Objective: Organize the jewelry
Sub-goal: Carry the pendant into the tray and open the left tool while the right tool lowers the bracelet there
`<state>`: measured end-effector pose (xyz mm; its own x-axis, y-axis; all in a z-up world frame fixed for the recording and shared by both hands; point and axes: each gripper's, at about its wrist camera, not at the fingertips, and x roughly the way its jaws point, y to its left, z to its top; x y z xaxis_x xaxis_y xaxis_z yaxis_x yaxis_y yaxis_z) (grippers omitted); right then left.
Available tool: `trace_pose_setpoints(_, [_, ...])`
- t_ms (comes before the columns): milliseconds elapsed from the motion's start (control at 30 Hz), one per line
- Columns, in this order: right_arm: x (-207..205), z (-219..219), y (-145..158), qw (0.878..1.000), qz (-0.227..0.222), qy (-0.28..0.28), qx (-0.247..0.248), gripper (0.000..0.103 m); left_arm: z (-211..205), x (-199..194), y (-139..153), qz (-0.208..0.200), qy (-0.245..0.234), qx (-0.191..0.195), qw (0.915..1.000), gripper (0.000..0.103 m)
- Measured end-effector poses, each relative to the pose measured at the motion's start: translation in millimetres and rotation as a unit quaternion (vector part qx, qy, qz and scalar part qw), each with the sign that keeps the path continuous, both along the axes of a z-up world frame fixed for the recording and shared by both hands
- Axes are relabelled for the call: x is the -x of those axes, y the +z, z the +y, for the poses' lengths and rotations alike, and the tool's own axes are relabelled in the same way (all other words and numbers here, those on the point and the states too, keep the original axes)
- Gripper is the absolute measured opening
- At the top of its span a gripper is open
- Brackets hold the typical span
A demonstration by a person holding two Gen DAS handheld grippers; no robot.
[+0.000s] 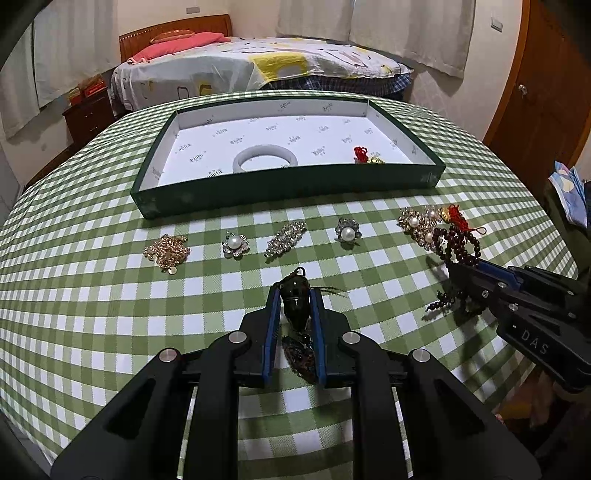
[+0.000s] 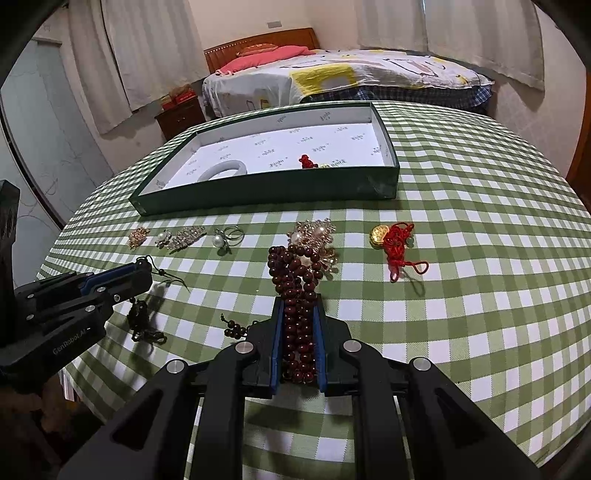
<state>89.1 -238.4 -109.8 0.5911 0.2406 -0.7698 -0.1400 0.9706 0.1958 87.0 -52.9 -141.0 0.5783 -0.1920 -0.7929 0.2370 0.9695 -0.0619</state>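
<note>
A shallow green cardboard tray (image 1: 288,192) is set far on the green-checked tablecloth (image 1: 110,314); a white bangle (image 1: 265,157) is laid inside it, a row of rhinestone brooches (image 1: 284,238) just nearer.

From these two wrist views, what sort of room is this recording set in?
Most likely a home bedroom: a made bed with a wooden headboard, a bedside cabinet, and curtained windows behind the checked table.

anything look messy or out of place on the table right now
Mostly tidy: the pieces before the green tray lie in a spaced row. The odd spot is the pearl-and-crystal cluster, where the dark bead strand held by the right gripper overlaps it, so they might tangle. Nothing looks spilled or broken.
</note>
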Motion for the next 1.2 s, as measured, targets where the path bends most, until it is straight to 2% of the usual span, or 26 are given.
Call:
trace_pose_setpoints(500, [-2.6,8.4,14.0,1.000,-0.015,0.007,0.002,0.015,7.9,0.9,11.6,-0.014,0.004,0.014,0.9998,0.016])
trace_pose_setpoints(733, [-8.4,12.3,23.7,1.000,-0.026,0.011,-0.005,0.015,13.7,-4.1,26.0,-0.031,0.010,0.025,0.9992,0.016])
trace_pose_setpoints(1000, [-28.8,18.2,39.1,0.999,-0.046,0.015,-0.011,0.015,23.2,-21.5,41.2,-0.052,0.022,0.030,0.9980,0.016])
trace_pose_setpoints(1200, [-54.8,25.0,56.8,0.997,-0.072,0.019,-0.019,0.015,30.6,-50.8,59.9,-0.079,0.031,0.037,0.9957,0.016])
